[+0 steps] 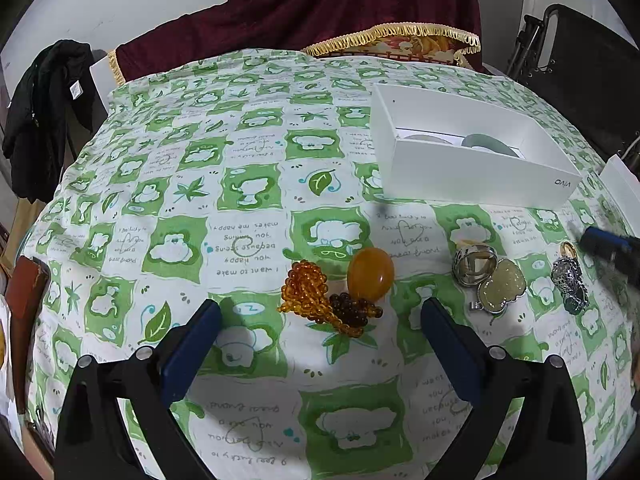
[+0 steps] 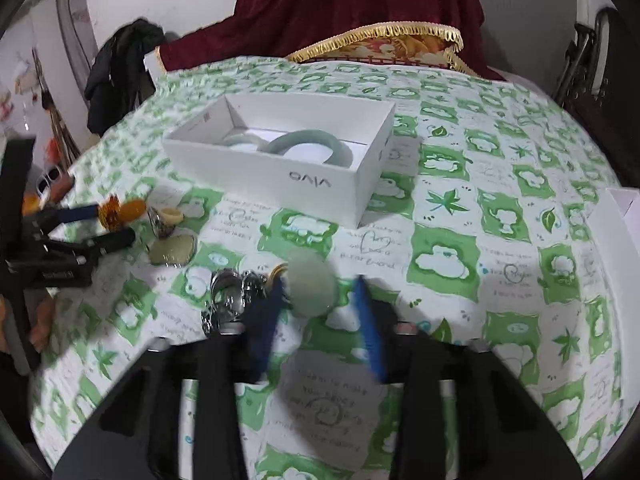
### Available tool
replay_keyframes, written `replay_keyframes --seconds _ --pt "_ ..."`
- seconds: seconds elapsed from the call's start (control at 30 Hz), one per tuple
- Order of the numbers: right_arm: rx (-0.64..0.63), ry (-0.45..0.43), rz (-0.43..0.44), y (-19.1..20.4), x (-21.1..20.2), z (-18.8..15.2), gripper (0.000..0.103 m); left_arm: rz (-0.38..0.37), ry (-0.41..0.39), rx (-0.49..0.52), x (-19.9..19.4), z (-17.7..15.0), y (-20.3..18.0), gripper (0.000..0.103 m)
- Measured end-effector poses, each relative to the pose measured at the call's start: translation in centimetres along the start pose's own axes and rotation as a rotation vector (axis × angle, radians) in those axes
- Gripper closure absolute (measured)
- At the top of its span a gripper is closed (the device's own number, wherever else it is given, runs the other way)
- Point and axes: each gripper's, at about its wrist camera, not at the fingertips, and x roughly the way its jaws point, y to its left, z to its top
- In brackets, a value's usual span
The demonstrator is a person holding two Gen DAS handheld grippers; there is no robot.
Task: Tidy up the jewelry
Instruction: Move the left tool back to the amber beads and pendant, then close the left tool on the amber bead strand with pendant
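Left gripper [image 1: 320, 320] is gaping before amber beads [image 1: 308, 294]; right gripper [image 2: 320, 312], blurred, is straddling a pale disc [image 2: 312, 288], grip uncertain, rings [image 2: 228, 300] crowding its left.

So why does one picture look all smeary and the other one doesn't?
Right wrist view: motion blur smears the right claw, the pale green disc between its fingers and the silver rings. Left wrist view: sharp, the amber beads look crisp, and only the other claw's tip at the right edge is blurred. Both views bend the tablecloth like a bubble.
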Motion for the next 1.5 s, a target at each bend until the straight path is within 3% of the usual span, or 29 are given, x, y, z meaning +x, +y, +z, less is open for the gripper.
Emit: replay_keyframes --seconds 0.1,0.23,0.47,0.63,0.77,0.8,0.83,0.9,0.97,1.17,1.5 --pt "0.123 -0.024 -0.013 -2.8 -0.4 0.1 0.078 0.0 0.0 0.0 0.0 0.0 0.0 0.003" --pt "0.285 -0.054 0.042 -6.3 -1.2 0.1 0.078 0.0 0.0 0.0 0.0 0.0 0.0 0.003" --pt "0.366 -0.069 0.064 -8.1 -1.8 0.1 0.076 0.0 0.0 0.0 0.0 0.0 0.0 0.003" --pt "0.334 -0.076 0.025 -7.3 -1.9 0.1 0.064 0.0 0.0 0.0 0.0 0.0 0.0 0.003" --pt "0.19 -0.056 -0.092 -4.8 -1.1 0.2 0.058 -0.012 -0.002 0.012 -0.1 0.0 0.1 0.003" --pt "0.14 -0.018 -0.119 -4.0 -0.4 0.1 0.056 -0.021 -0.004 0.017 -0.2 0.0 0.0 0.003" --pt "0.103 -0.015 -0.143 -3.3 -0.2 0.2 0.066 -0.029 -0.007 0.024 -0.2 0.0 -0.1 0.004" --pt "0.069 -0.006 -0.145 -2.6 0.0 0.1 0.078 -0.042 -0.02 0.047 -0.4 -0.1 -0.6 0.016" --pt "0.067 -0.008 -0.14 -2.6 0.0 0.1 0.078 -0.064 -0.033 0.058 -0.6 0.0 -0.8 0.031" --pt "0.077 -0.01 -0.128 -2.8 -0.1 0.0 0.078 -0.088 -0.052 0.046 -0.8 0.2 -0.8 0.061" --pt "0.091 -0.022 -0.113 -2.9 -0.5 0.0 0.078 -0.116 -0.113 0.048 -2.3 0.1 -1.3 0.065"
